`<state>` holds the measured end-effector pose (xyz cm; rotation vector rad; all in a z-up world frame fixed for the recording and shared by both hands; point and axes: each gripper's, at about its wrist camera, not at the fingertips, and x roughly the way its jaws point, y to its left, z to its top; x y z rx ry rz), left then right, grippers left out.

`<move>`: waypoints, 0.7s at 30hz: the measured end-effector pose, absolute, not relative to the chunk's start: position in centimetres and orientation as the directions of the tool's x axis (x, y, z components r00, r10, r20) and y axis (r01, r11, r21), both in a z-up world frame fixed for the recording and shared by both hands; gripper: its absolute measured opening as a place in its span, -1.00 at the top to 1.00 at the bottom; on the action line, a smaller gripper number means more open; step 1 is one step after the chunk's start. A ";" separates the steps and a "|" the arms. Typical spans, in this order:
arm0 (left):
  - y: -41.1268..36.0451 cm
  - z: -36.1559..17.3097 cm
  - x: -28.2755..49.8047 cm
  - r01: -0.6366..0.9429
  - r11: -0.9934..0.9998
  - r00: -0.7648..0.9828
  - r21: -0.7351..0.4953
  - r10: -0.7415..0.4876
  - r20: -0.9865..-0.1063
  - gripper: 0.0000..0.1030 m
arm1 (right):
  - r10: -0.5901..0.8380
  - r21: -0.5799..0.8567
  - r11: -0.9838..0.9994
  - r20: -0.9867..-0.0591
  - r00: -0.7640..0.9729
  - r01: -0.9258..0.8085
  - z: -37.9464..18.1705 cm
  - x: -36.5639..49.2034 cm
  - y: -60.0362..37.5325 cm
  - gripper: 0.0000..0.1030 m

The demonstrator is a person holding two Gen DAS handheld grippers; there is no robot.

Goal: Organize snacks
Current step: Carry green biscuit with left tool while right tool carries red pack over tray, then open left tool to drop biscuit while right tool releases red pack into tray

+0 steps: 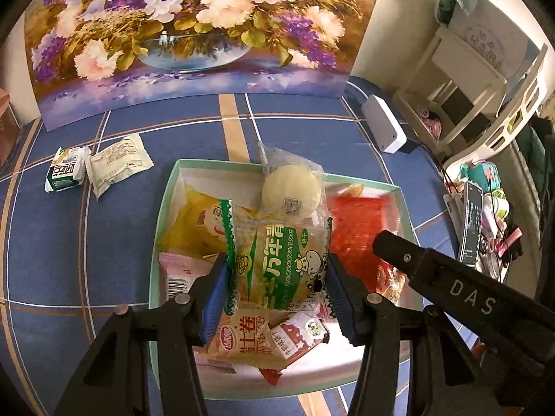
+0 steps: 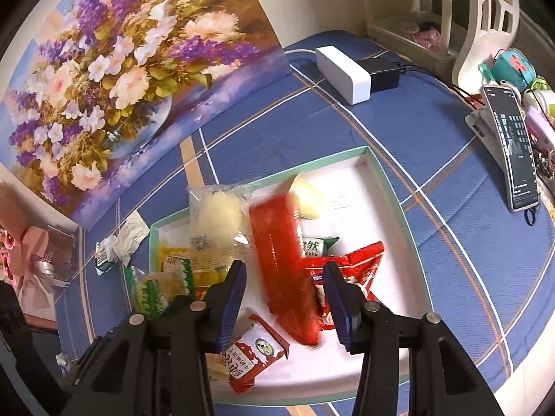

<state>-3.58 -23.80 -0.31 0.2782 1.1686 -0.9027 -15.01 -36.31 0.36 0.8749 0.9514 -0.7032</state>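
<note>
A shallow white box with a teal rim [image 1: 163, 222] sits on the blue checked cloth and holds several snack packets. My left gripper [image 1: 277, 277] is shut on a green and white biscuit packet [image 1: 277, 263], held just above the box. Behind it lie a clear packet with a pale round bun [image 1: 291, 187] and a yellow packet [image 1: 190, 225]. My right gripper [image 2: 284, 298] hangs over the box's right half. A blurred red packet [image 2: 281, 260] lies loose between its blue pads [image 2: 236, 294], which do not press on it. A small red and white packet [image 2: 253, 353] lies below.
Two packets lie on the cloth left of the box, a green and white one [image 1: 66, 170] and a cream one [image 1: 118, 163]. A flower painting [image 1: 194, 34] stands behind. A white block [image 2: 343, 72], a phone on a stand [image 2: 513, 145] and a cluttered shelf [image 1: 468, 86] are at the right.
</note>
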 end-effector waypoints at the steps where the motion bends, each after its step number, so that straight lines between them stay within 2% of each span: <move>1: -23.9 -0.3 -3.6 0.735 0.631 0.100 -0.248 -0.463 -0.881 -0.09 | -0.128 0.314 0.477 -0.899 0.418 0.821 0.4 -15.0 -36.3 0.04; 4: -23.8 -0.3 -3.6 0.733 0.633 0.097 -0.248 -0.458 -0.883 -0.12 | -0.125 0.312 0.477 -0.901 0.415 0.821 0.3 -14.9 -36.3 0.04; 6: -23.7 -0.4 -3.5 0.729 0.639 0.101 -0.245 -0.454 -0.885 -0.21 | -0.124 0.311 0.478 -0.902 0.413 0.821 0.3 -14.8 -36.3 0.04; 21: -21.8 0.0 -1.1 0.662 0.710 0.135 -0.240 -0.428 -0.893 -0.22 | -0.131 0.308 0.484 -0.900 0.416 0.819 0.8 -14.8 -36.2 0.04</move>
